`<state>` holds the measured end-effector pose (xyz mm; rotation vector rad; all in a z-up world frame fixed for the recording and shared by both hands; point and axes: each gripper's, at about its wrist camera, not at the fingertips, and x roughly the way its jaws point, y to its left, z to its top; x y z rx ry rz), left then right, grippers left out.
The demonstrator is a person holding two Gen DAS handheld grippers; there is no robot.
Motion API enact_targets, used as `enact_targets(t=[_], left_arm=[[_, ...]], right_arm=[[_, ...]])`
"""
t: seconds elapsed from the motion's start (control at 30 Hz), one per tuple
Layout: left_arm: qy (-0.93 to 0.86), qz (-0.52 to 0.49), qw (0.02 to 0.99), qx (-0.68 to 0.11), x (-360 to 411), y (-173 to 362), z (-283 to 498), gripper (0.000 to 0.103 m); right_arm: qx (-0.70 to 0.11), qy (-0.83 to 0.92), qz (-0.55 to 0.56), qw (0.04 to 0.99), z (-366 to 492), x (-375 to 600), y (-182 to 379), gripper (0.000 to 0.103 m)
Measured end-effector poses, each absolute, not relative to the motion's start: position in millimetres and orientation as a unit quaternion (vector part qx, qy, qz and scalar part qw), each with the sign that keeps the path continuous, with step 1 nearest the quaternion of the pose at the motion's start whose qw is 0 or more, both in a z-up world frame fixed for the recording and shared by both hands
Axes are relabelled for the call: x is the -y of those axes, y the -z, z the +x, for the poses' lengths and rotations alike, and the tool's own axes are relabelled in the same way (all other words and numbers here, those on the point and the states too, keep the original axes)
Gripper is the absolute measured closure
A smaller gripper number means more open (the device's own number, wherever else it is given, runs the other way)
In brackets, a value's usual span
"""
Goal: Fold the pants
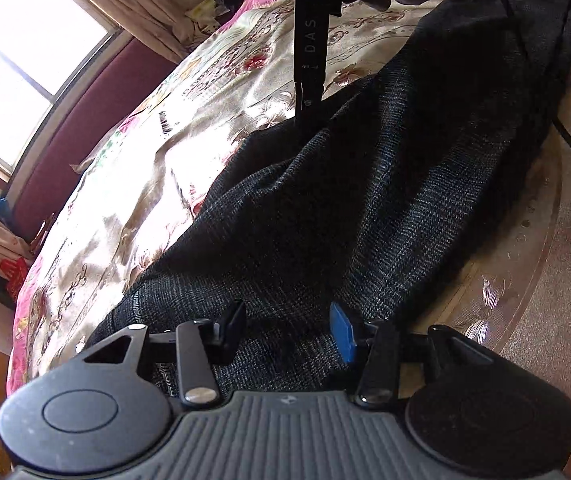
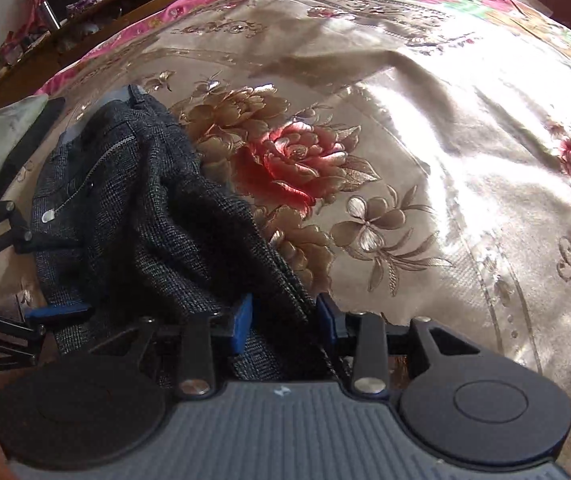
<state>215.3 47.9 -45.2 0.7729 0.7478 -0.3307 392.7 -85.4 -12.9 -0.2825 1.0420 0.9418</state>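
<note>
Dark grey checked pants [image 1: 385, 200] lie stretched along the near edge of a bed with a floral satin cover [image 1: 205, 92]. My left gripper [image 1: 289, 332] stands open, its fingers wide apart over one end of the pants, with fabric between them. My right gripper [image 2: 283, 320] has its blue pads on either side of a bunched fold of the pants [image 2: 133, 208]; the jaws look shut on it. The left gripper also shows at the left edge of the right wrist view [image 2: 1, 272], by the waistband with its button.
The bed edge and a brown floor [image 1: 565, 280] lie to the right in the left wrist view. A window [image 1: 25, 60] and dark red headboard are at the far left. A wooden shelf with clutter [image 2: 85, 12] stands beyond the bed.
</note>
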Motion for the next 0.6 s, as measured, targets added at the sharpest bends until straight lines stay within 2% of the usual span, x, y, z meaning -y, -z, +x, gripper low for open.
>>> enact_targets(t=[0.13,0.23,0.33,0.47,0.6], left_arm=[[0.144,0.319,0.863,-0.364,-55,47,218,0.043],[0.146,0.328,0.863,-0.356,-56,49,218,0.043],[0.149,0.34,0.861,-0.347,-54,50,215,0.043],[0.144,0.328,0.867,-0.347,-55,50,215,0.043],[0.135,0.336,0.869,-0.338,-55,52,208,0.043]], right_arm=[[-0.509,-0.506,-0.074,0.693,399,71,8,0.068],[-0.53,-0.535,-0.04,0.657,405,67,11,0.067],[-0.538,-0.494,-0.01,0.683,417,61,26,0.066],[-0.56,-0.481,0.15,0.658,435,53,50,0.073],[-0.524,-0.459,0.295,0.653,457,51,54,0.074]])
